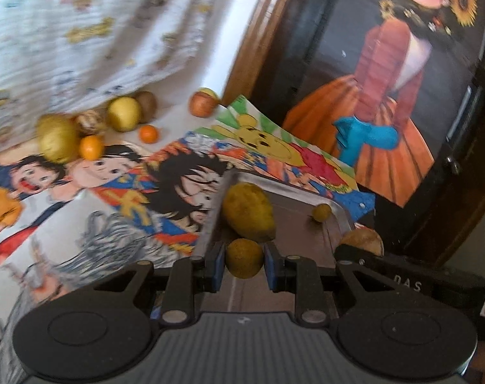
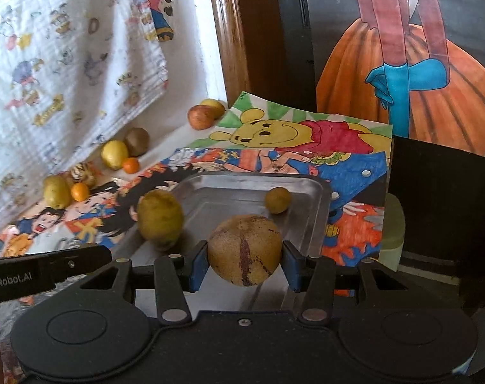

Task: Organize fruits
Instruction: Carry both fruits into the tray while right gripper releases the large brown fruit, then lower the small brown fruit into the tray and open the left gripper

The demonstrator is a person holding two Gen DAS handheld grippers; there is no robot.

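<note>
A metal tray lies on cartoon posters. In it are a large yellow-green fruit and a small round yellow-green fruit. My left gripper is shut on a small round yellow-green fruit over the tray's near left part. My right gripper is shut on a large tan round fruit with brown streaks over the tray's near edge; that fruit also shows at the right of the left wrist view.
Loose fruits lie at the back by a hanging printed cloth: a yellow apple, a kiwi, two small oranges, a potato-like fruit, a reddish apple. A dark cabinet with a poster stands at the right.
</note>
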